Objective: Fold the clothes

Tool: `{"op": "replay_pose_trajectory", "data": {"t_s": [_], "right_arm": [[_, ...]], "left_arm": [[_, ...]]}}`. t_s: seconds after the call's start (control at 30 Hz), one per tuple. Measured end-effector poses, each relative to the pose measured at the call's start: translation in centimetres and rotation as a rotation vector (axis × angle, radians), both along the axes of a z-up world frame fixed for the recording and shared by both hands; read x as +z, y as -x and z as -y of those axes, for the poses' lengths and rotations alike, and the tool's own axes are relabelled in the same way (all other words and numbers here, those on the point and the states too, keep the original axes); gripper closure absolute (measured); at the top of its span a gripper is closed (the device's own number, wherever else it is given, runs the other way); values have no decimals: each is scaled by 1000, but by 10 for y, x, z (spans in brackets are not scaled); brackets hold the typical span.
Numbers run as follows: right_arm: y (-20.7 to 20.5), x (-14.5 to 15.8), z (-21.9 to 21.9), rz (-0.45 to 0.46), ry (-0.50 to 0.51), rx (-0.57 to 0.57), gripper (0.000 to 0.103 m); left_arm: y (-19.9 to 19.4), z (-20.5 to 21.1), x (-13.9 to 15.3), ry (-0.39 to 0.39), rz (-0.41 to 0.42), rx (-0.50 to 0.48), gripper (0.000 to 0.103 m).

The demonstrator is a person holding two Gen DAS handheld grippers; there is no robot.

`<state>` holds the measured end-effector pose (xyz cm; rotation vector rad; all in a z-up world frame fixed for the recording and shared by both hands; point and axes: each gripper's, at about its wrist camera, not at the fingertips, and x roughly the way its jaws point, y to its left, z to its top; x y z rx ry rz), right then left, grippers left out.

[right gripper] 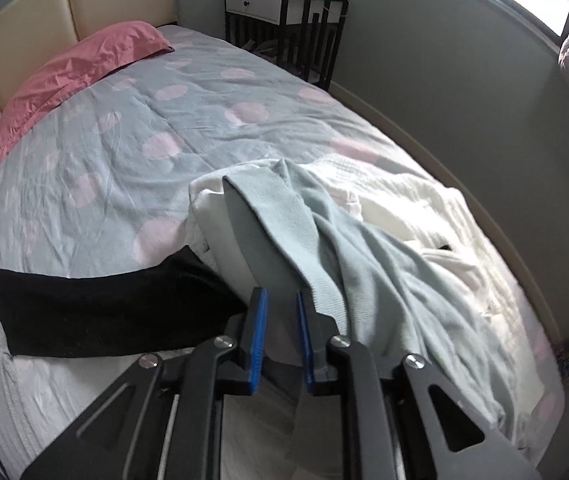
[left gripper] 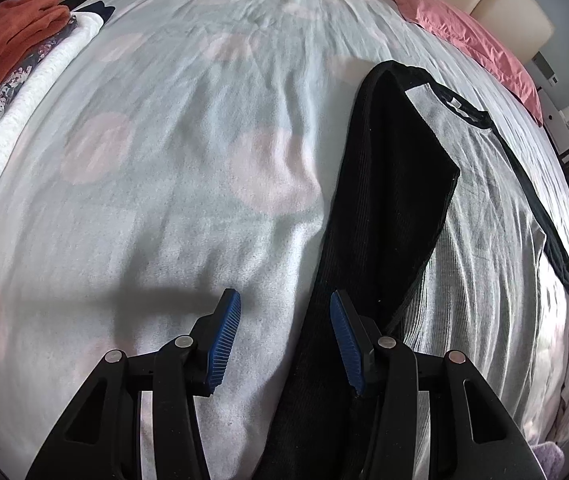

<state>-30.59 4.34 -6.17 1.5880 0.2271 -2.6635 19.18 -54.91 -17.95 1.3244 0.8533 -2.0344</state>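
While both claws hover over the bed (left gripper: 164, 140):
Count: one shirt (left gripper: 484, 208), two sleeves.
Look: grey ribbed body, black sleeves, black collar.
Axis: collar toward the pillow (left gripper: 472, 40), lengthwise on the bed.
Left claw (left gripper: 285, 320): open, empty.
Right claw (right gripper: 281, 320): jaws apart, sleeve (right gripper: 104, 312) beside them.

- Left wrist view hangs low over the bed (left gripper: 164, 160), facing twelve o'clock; headboard (left gripper: 484, 0) at one o'clock.
- Right wrist view, equally close, faces the nightstand (right gripper: 284, 20).
- Both share the black-sleeved shirt (left gripper: 384, 200) and pink pillow (right gripper: 84, 64).
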Motion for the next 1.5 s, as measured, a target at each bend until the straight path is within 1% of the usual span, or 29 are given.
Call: {"op": "replay_pose_trajectory", "data": {"t_s": [0.1,0.2,0.27,0.37,0.47,0.67,0.8,0.97,1.07,1.17,1.23,1.27,1.3,1.33,1.37,1.4,1.43,1.47,1.5], "right_arm": [[-5,1,6,0,-24,40,88],[-9,-2,18,6,35,107,88],[-8,-8,28,16,69,118,88],[-7,-20,38,37,79,82,88],[-24,-29,58,61,123,112,88],[-84,-35,114,114,341,205,88],[-136,-35,155,146,501,264,88],[-215,-42,196,162,632,356,88],[-252,-54,206,182,695,380,88],[-280,-68,207,164,642,399,88],[-287,-75,205,147,557,404,88],[-287,-76,204,138,536,408,87],[-286,-76,202,131,535,409,87],[-284,-75,198,125,544,404,87],[-282,-75,196,120,553,394,87],[-281,-77,193,120,560,385,87],[-281,-79,193,129,561,380,87],[-280,-81,192,137,562,376,87],[-280,-83,193,147,561,377,87]], "left_arm": [[0,0,0,1,-1,0,54],[-1,0,1,0,-2,6,54],[-2,1,1,0,-5,11,54],[-3,2,2,-4,-15,18,54],[-4,3,4,-12,-30,21,54],[-9,-7,11,-26,-57,-17,54],[-16,-19,16,-34,-62,-39,54],[-30,-29,17,-50,-46,-27,54],[-39,-33,11,-102,-22,-18,54],[-45,-39,2,-152,31,-15,54],[-45,-44,-3,-168,71,-22,54],[-44,-47,-6,-172,97,-27,55],[-44,-50,-9,-175,123,-33,55],[-44,-53,-12,-172,150,-39,59],[-44,-55,-14,-159,175,-43,66],[-44,-56,-14,-141,193,-41,71],[-44,-57,-14,-129,200,-39,81],[-45,-57,-12,-129,190,-39,89],[-46,-57,-11,-134,171,-39,93]]}}
